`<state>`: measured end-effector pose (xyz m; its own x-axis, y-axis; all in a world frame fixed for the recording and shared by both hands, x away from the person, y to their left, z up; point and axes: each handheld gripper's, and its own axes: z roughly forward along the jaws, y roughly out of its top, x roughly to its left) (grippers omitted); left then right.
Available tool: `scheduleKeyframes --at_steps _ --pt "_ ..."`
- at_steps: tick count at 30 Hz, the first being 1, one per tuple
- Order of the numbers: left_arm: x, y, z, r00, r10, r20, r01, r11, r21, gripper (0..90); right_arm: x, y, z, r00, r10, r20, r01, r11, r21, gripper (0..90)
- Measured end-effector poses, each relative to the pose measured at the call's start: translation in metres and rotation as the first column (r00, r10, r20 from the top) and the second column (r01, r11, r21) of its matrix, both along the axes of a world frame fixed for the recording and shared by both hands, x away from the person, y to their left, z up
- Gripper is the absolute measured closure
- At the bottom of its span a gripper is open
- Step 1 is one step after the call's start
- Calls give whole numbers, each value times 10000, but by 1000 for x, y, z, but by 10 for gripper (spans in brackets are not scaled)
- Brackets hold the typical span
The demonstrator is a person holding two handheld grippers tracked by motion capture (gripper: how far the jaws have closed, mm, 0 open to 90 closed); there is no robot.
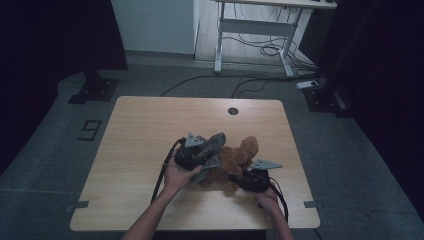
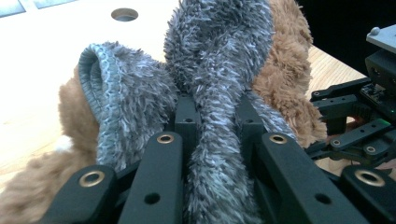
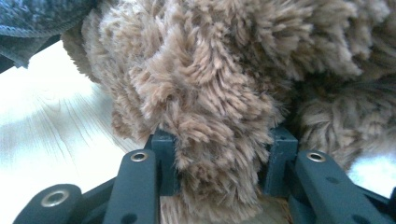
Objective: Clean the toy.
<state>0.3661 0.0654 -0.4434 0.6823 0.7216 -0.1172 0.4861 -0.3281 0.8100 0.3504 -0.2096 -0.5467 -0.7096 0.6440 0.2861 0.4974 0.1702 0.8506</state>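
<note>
A brown plush toy point(image 1: 240, 156) lies on the wooden table point(image 1: 150, 130), right of centre. A fuzzy grey sock point(image 1: 214, 143) is draped over its left part. My left gripper point(image 1: 200, 155) is shut on the grey sock point(image 2: 219, 93); the fabric is pinched between its jaws, with brown plush point(image 2: 285, 70) behind. My right gripper point(image 1: 240, 180) is shut on a limb of the brown plush toy point(image 3: 215, 107), fur bulging out between the jaws. In the left gripper view the right gripper point(image 2: 327, 135) shows at the right edge.
A round cable hole point(image 1: 233, 111) sits near the table's far edge. Bare tabletop lies left and far of the toy. On the floor beyond stand a white desk frame point(image 1: 260, 30) with loose cables and black stand bases point(image 1: 95, 90).
</note>
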Motion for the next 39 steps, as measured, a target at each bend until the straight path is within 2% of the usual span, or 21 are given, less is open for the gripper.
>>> scheduleKeyframes --at_steps 2,5,7,9,11,13,15,19,20,23,25,31,33,34,39 --pt "1 2 2 10000 65 -49 -66 10000 -74 763 0 0 0 10000 -16 -4 16 10000 11 582" --pt "1 -5 11 9999 -46 119 45 10000 40 764 0 1 0 9999 -97 -46 97 9999 48 591" --pt "3 -15 19 9996 -189 229 187 9998 66 763 0 1 0 9999 -100 -78 100 9999 41 592" --pt "5 -33 29 9988 -383 320 384 9993 -24 763 0 1 0 10000 -89 -19 89 10000 -12 593" --pt "9 -51 34 9974 -613 378 610 9981 103 763 -1 1 0 9999 -87 73 88 9999 -49 594" --pt "15 -69 35 9969 -757 200 754 9970 185 763 -1 1 0 9999 -100 91 101 9999 -69 595" --pt "24 -85 31 9963 -845 -149 848 9961 227 762 -2 2 0 9998 -96 168 98 9999 -139 596" --pt "37 -105 11 9913 -863 -991 924 9940 588 761 -4 4 2 9993 -81 365 97 9990 -429 597" --pt "39 -106 6 9908 -808 -1088 865 9951 487 761 -4 4 2 9993 -85 371 103 9988 -485 597" --pt "40 -99 3 9912 -760 -1083 805 9960 376 762 -3 4 1 9994 -66 328 83 9987 -495 597" --pt "38 -90 5 9934 -656 -936 706 9962 514 761 -3 4 1 9994 -41 330 57 9989 -464 597" --pt "25 -48 8 9988 -143 -465 183 9961 861 760 -2 3 0 9997 -63 226 70 9994 -325 597" --pt "22 -33 7 9989 -9 -462 42 9975 709 760 -2 3 0 9998 -86 193 90 9996 -259 596" --pt "21 -21 8 9987 29 -505 -6 9990 455 760 -2 3 0 9998 -83 189 88 9996 -251 596" --pt "14 3 17 9997 127 -204 -126 9999 72 757 -2 3 0 9998 -62 188 67 9996 -257 596"
